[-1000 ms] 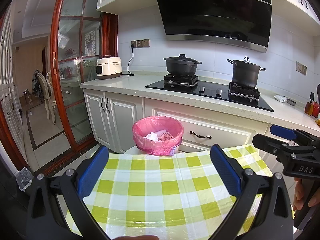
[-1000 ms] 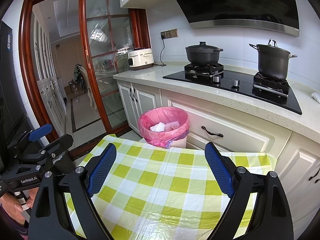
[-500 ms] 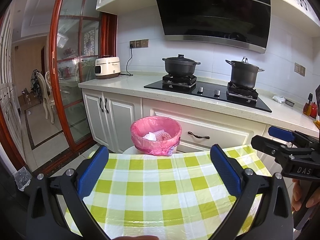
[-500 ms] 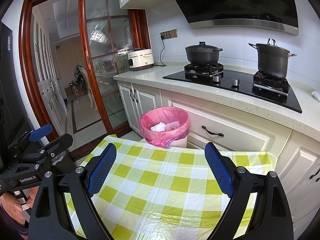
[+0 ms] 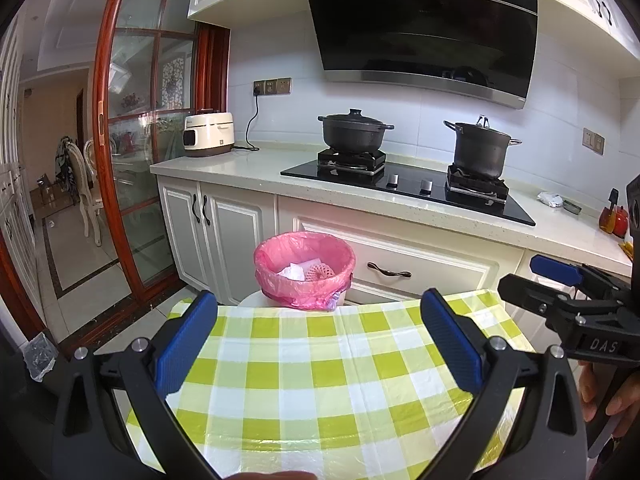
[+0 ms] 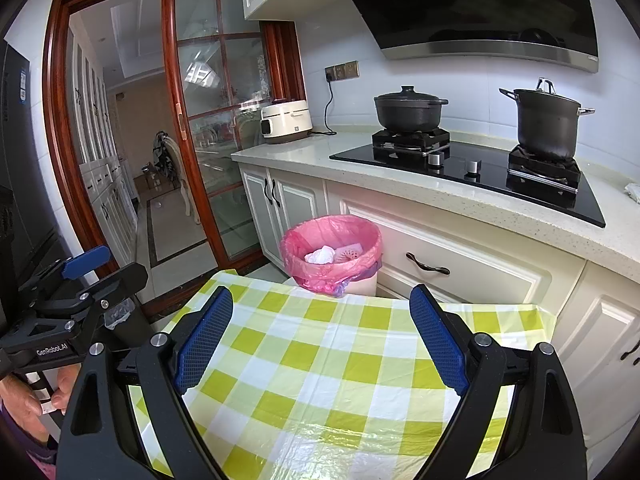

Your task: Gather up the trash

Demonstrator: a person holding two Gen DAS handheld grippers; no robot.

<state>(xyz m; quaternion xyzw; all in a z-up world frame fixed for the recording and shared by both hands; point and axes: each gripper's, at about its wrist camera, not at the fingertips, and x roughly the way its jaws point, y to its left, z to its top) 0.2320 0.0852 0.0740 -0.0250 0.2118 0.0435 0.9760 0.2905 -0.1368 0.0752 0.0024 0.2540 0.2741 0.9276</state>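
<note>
A white bin lined with a pink bag stands on the floor just beyond the far edge of the green-and-white checked table. Crumpled white paper and a round pink slotted piece lie inside it. My left gripper is held above the cloth, open, nothing between its blue pads. My right gripper hovers open and empty over the same cloth. Each gripper appears at the edge of the other's view, held by a hand.
White cabinets and a counter run behind the bin, with a black hob, two dark pots and a white cooker. A red-framed glass sliding door stands at the left. Small items lie at the counter's right end.
Both views have risen or pulled back slightly, so the bin sits a touch lower and farther. Both grippers stay open and empty.
</note>
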